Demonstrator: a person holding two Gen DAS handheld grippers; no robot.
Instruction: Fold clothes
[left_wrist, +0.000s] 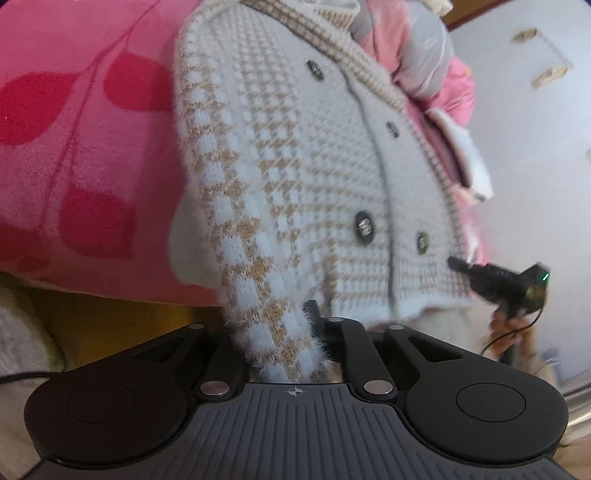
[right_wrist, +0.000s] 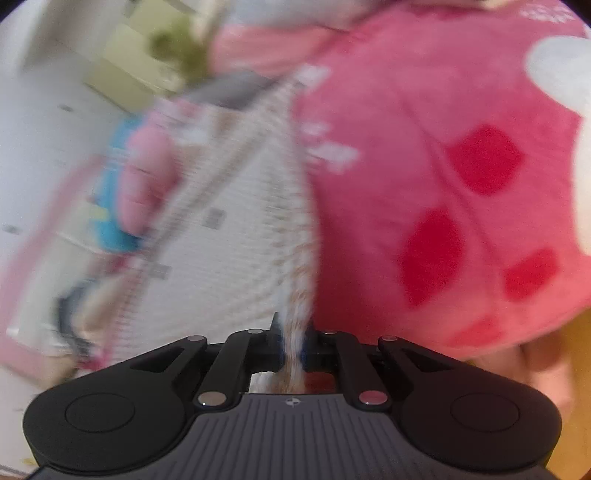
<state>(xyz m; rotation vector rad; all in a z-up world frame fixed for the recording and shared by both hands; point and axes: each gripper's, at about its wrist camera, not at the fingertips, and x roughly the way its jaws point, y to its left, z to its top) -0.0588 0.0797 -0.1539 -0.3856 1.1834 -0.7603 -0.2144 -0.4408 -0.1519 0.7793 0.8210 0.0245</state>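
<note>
A pink blanket (left_wrist: 81, 155) printed with red leaf shapes covers most of the surface in both views, and the cream-and-tan knitted cardigan (left_wrist: 314, 155) lies spread on it, front side up, with dark buttons (left_wrist: 364, 227) down its placket. Above and to the right of the cardigan in the left wrist view sits a heap of pink and grey clothes (left_wrist: 424, 62), against a pale wall. The cardigan's checkered sleeve (left_wrist: 258, 266) runs down along the left side of the body and into the left gripper (left_wrist: 280, 332), whose jaws stand close on either side of the cuff; whether the pads actually press on the fuzzy knit cannot be told, since the left finger is hidden behind the sleeve. In the right wrist view, which is smeared by motion, the right gripper (right_wrist: 293, 343) is clenched on a narrow bunched strip of the same knit at the cardigan's edge, with the blanket to its right. That gripper also shows small at the right of the left wrist view, at the cardigan's bottom hem
</note>
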